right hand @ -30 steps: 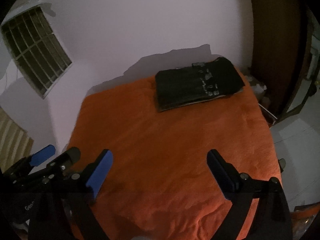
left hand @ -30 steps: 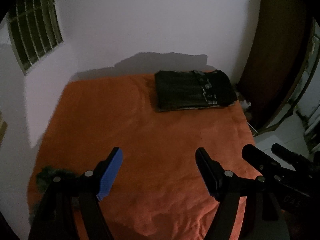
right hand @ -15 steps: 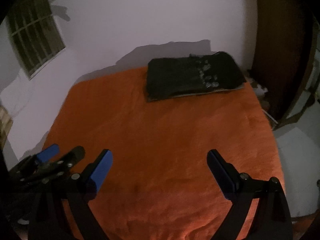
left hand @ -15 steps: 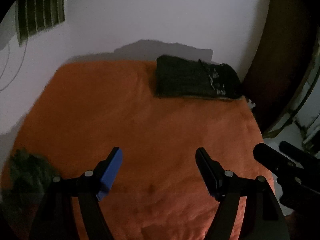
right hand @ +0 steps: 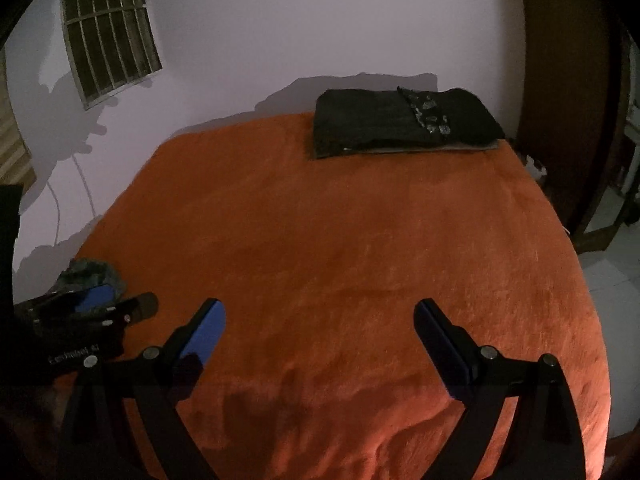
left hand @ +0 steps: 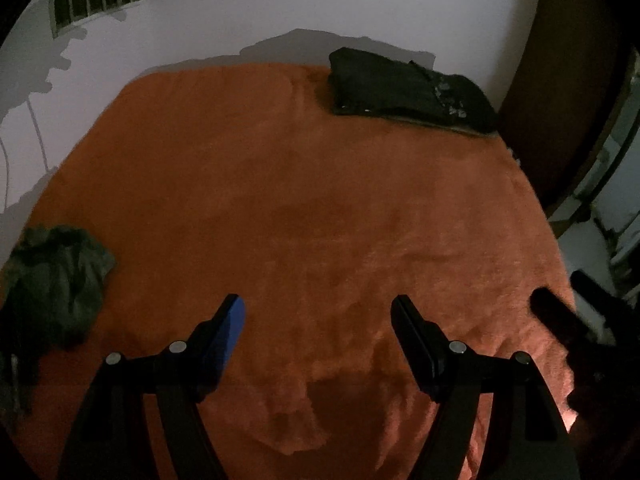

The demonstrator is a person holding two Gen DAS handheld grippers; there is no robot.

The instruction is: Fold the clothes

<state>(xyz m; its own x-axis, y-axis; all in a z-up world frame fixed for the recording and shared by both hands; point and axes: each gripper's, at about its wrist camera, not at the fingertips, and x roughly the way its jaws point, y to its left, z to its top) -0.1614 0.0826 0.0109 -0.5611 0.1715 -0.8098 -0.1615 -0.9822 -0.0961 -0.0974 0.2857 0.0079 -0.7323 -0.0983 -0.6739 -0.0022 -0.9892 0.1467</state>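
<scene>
Jaws of both my left gripper (left hand: pixel 318 314) and right gripper (right hand: pixel 320 318) stand wide apart, empty, above the orange blanket (right hand: pixel 320 240). Folded black clothes (right hand: pixel 400 124) lie at its far edge; a crumpled green garment (left hand: pixel 56 280) lies at its left edge.

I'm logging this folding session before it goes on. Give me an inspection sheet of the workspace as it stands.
Surface: orange blanket covers the bed, lightly rumpled at the near edge.
Job's things: folded black clothes stacked at the far right; crumpled green garment at the left edge, unfolded.
Clutter: nothing seen.
Grippers: left tongs and right tongs both open, empty, above the blanket.
Cables: white cable along the left wall.
Surroundings: barred window, dark wooden door.
</scene>
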